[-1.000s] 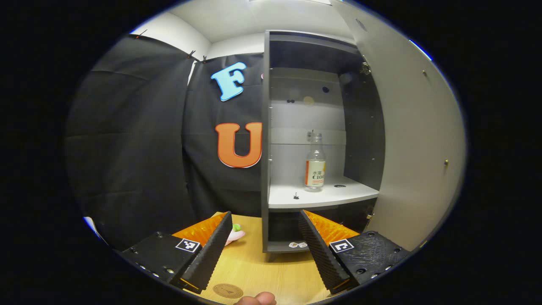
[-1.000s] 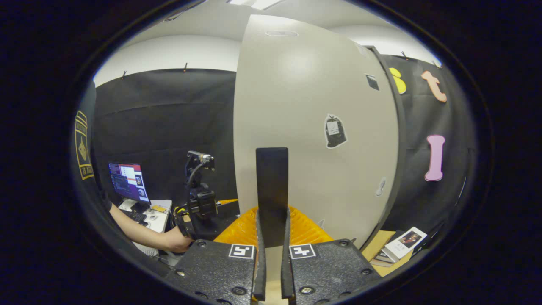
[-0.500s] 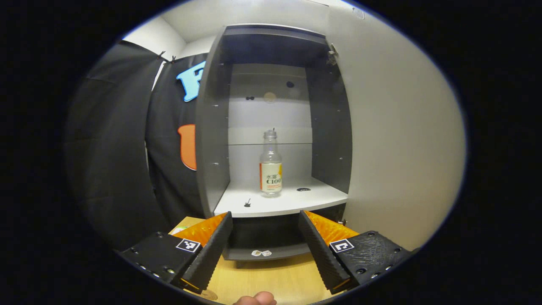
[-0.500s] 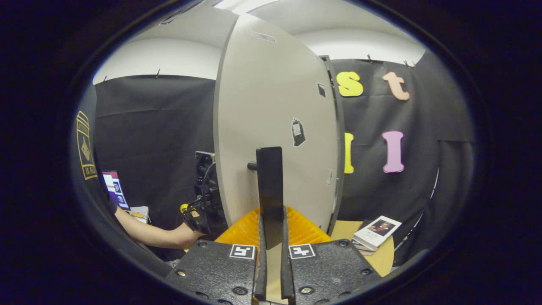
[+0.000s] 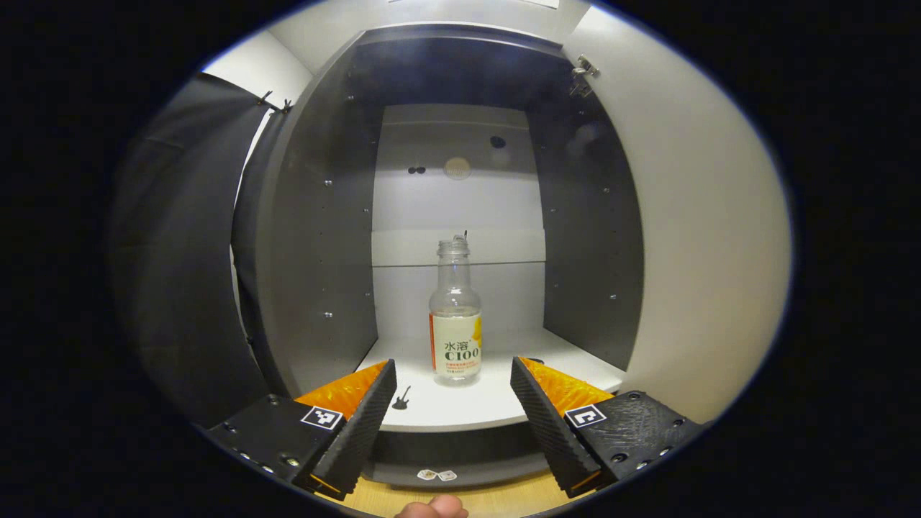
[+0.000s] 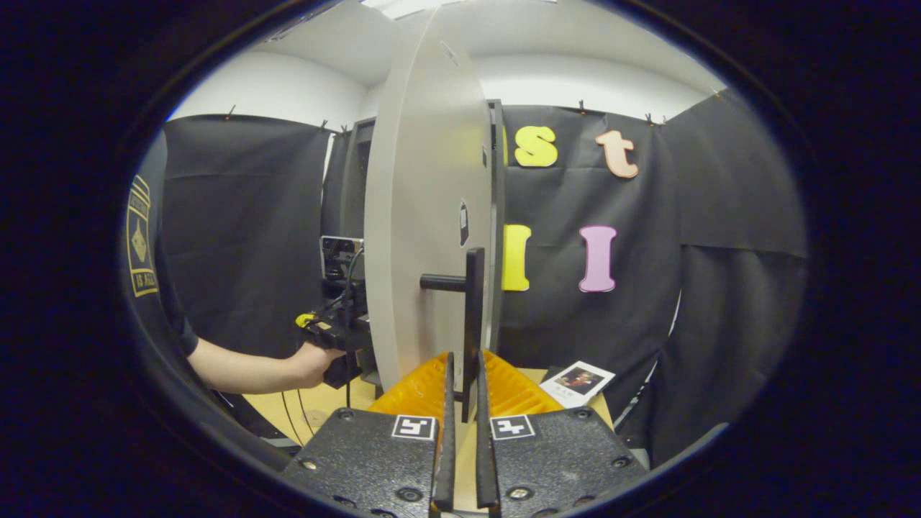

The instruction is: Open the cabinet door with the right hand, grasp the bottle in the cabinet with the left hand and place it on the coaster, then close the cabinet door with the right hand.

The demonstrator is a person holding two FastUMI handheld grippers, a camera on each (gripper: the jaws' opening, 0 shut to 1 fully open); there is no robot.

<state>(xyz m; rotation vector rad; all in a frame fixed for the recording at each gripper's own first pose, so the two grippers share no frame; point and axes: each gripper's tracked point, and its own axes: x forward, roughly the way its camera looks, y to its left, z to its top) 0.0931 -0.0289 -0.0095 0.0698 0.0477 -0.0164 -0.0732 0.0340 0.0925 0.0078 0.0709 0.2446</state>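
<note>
Cabinet [image 5: 324, 237] nearer, bottle [image 5: 455, 316] btwn fingers

Clear bottle [image 5: 455, 316] with a white and orange label, on a white shelf [image 5: 460, 403]. Dark grey cabinet [image 5: 316, 237] walls, pale grey door [image 6: 424, 216], black handle [image 6: 471, 316], yellowish wooden bench [image 6: 316, 406].

Sharp, evenly lit; fisheye-warped edges
</note>
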